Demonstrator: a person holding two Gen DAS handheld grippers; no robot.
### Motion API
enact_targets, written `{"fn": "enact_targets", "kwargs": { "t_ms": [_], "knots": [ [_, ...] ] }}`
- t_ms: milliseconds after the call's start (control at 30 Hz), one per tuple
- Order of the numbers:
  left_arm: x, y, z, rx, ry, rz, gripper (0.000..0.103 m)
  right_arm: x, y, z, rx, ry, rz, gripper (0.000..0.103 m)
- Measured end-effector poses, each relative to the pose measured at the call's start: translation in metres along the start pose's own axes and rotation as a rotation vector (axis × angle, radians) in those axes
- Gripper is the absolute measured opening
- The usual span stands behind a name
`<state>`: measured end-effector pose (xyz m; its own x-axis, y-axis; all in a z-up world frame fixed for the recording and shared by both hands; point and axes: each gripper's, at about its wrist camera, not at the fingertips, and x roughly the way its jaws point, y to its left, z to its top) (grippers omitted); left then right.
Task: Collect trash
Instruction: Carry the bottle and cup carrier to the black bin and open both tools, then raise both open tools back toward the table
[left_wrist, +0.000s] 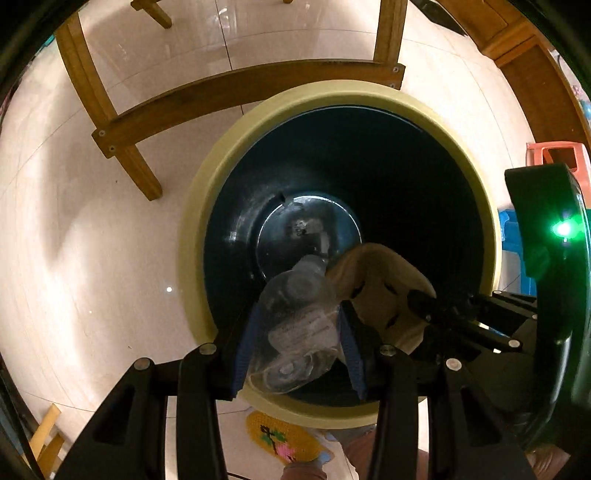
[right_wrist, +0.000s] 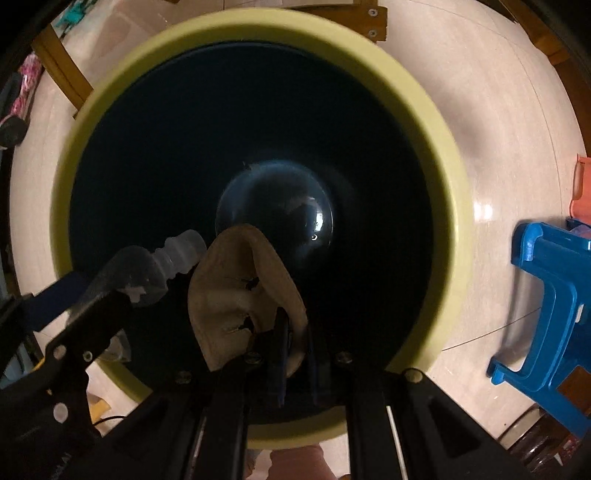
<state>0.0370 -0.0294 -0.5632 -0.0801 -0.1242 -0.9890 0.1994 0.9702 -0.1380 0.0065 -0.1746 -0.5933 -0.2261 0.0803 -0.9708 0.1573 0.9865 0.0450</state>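
A round trash bin with a pale yellow rim (left_wrist: 207, 206) and a dark inside stands on the floor below both grippers; its rim fills the right wrist view (right_wrist: 424, 110). My left gripper (left_wrist: 299, 325) is shut on a crushed clear plastic bottle (left_wrist: 295, 317) held over the bin's mouth; the bottle also shows in the right wrist view (right_wrist: 162, 266). My right gripper (right_wrist: 295, 332) is shut on a crumpled beige paper wrapper (right_wrist: 236, 295) over the bin, right beside the bottle. The wrapper shows in the left wrist view (left_wrist: 380, 280).
Wooden chair legs (left_wrist: 122, 122) stand on the tiled floor beyond the bin. A blue plastic stool (right_wrist: 546, 317) and an orange stool (left_wrist: 554, 155) stand to the right. A yellow patterned slipper (left_wrist: 280, 439) lies near the bin's near side.
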Motion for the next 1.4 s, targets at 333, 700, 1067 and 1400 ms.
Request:
{"fn": "enact_targets", "kwargs": {
  "t_ms": [333, 700, 1067, 1400],
  "knots": [
    [-0.010, 0.006, 0.007, -0.012, -0.008, -0.008, 0.049, -0.009, 0.003, 0.000, 0.022, -0.004, 0.012, 0.023],
    [-0.088, -0.002, -0.002, -0.024, -0.112, 0.001, 0.049, -0.068, 0.001, -0.017, 0.063, -0.100, 0.061, 0.023],
    [-0.297, -0.010, -0.019, -0.063, -0.306, -0.021, 0.050, -0.259, 0.006, -0.057, 0.036, -0.295, 0.194, 0.023],
    [-0.465, -0.025, -0.027, -0.113, -0.429, -0.023, 0.059, -0.435, 0.017, -0.085, -0.068, -0.453, 0.276, 0.023]
  ]
}}
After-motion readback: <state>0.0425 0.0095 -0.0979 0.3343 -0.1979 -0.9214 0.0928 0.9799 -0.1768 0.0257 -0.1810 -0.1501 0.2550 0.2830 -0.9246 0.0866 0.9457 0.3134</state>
